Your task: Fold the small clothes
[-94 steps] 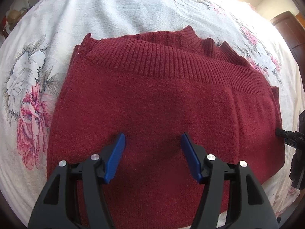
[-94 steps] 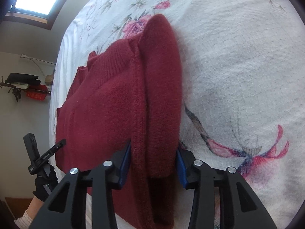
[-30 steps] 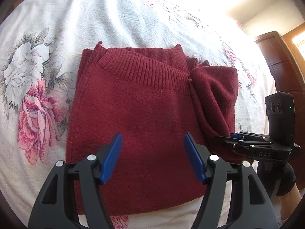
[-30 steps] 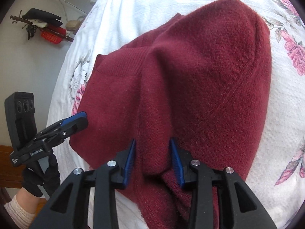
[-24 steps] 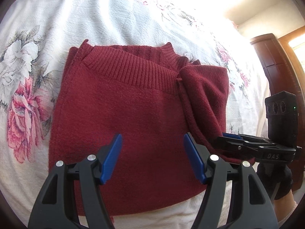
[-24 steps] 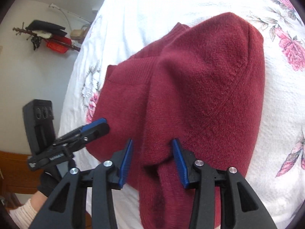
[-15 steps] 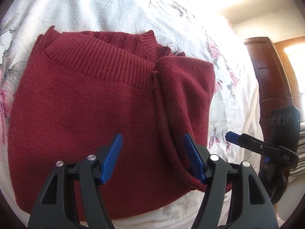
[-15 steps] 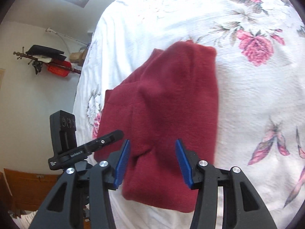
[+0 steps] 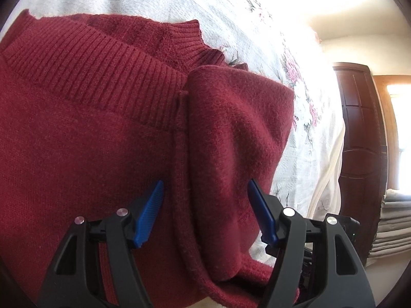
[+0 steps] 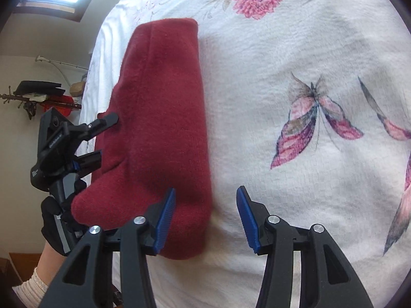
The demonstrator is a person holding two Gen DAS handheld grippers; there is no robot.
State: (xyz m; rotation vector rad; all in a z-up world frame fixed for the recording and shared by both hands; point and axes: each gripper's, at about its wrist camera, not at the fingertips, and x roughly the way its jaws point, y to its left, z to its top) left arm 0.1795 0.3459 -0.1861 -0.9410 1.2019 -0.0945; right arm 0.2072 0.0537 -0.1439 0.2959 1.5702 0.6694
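Dark red knitted sweater (image 9: 90,141), thick fuzzy yarn with a ribbed hem band (image 9: 102,71), lies partly folded on the bed with the white floral quilt (image 10: 295,51). One folded-over flap (image 9: 236,128) lies along the sweater's side, directly ahead of the left tool (image 9: 205,208), between its blue pads.

Handling, judged: soft, limp, light; bulky where layers stack. Fuzzy knit should give good friction against the ribbed pads, little risk of slipping. It will sag and drape if lifted by one point, so folds may open. Best hold: a doubled edge or the seam ridge (image 9: 179,154) just ahead of the left tool's inner pad, pinching all layers together; the ribbed band is firmer and would also hold well.

Left tool: jaws spread wide, straddling the flap, nothing clamped. Whether the pads touch the knit cannot be told.

Right tool (image 10: 205,215): jaws apart, empty; the sweater's near corner sits by its left pad, bare quilt between the pads and to the right.

A dark wooden wardrobe (image 9: 364,141) stands beyond the bed, right of the left tool.
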